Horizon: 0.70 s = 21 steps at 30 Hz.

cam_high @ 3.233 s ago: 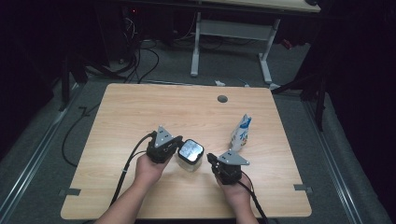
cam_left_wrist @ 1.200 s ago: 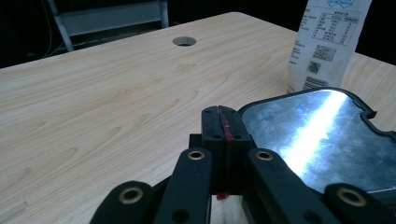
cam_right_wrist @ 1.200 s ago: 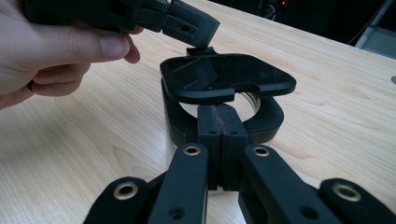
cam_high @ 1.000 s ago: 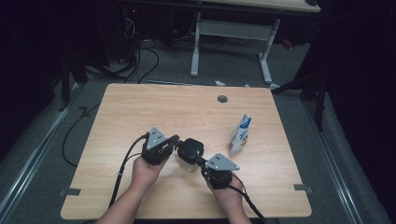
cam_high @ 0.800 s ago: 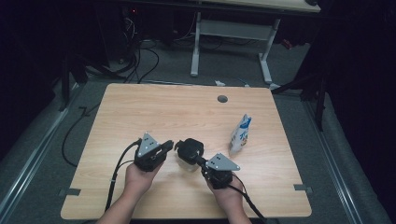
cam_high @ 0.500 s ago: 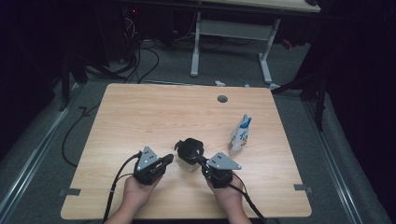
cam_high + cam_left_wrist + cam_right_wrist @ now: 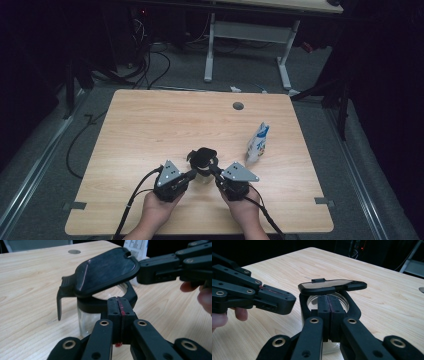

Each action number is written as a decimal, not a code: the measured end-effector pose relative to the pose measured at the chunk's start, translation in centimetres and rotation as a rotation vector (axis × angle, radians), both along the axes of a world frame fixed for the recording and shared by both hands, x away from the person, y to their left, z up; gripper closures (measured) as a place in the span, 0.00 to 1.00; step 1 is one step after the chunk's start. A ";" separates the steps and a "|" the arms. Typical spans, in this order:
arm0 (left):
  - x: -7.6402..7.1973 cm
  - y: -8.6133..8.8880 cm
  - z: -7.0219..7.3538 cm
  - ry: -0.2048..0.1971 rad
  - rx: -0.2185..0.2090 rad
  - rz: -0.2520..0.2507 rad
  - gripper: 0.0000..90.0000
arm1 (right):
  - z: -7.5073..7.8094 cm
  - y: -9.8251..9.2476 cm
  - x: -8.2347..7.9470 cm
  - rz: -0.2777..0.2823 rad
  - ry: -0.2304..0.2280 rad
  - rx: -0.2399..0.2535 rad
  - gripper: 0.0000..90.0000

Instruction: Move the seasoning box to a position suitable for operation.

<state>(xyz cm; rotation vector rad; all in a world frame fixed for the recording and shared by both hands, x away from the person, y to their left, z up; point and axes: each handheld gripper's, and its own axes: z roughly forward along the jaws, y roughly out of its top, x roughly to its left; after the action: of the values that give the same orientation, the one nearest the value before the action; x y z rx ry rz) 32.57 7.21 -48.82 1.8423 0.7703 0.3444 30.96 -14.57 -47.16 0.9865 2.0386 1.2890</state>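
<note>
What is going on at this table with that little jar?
A person works a clear jar with a black flip lid using two tools. The lid stands tilted open. The right hand-held gripper, jaws shut, sits at the jar's rim. The left hand-held gripper, also shut, holds nothing. A white pouch stands nearby.

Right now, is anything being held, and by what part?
The right gripper seems to pinch the jar by its black collar, under the raised lid; the left gripper holds nothing.

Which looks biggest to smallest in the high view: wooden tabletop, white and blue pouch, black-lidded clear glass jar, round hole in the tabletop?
1. Light wooden tabletop
2. Black-lidded clear glass jar and white and blue pouch: they look about alike
3. Small round hole
</note>
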 end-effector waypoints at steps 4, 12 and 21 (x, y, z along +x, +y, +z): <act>0.0 -0.4 0.2 -0.006 -0.003 -0.002 0.99 | 0.1 0.1 0.0 0.001 0.005 0.002 1.00; 0.2 -1.0 0.2 -0.007 -0.011 -0.003 0.99 | 0.0 0.2 0.0 0.003 0.003 0.000 0.99; 0.3 -1.4 0.3 -0.012 -0.020 0.002 0.99 | 0.2 0.1 0.0 0.003 -0.002 0.002 0.99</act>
<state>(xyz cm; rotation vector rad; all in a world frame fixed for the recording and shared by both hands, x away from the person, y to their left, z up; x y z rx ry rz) 32.92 5.80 -48.54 1.8192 0.7646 0.3471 30.94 -14.50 -47.01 0.9833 2.0384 1.2928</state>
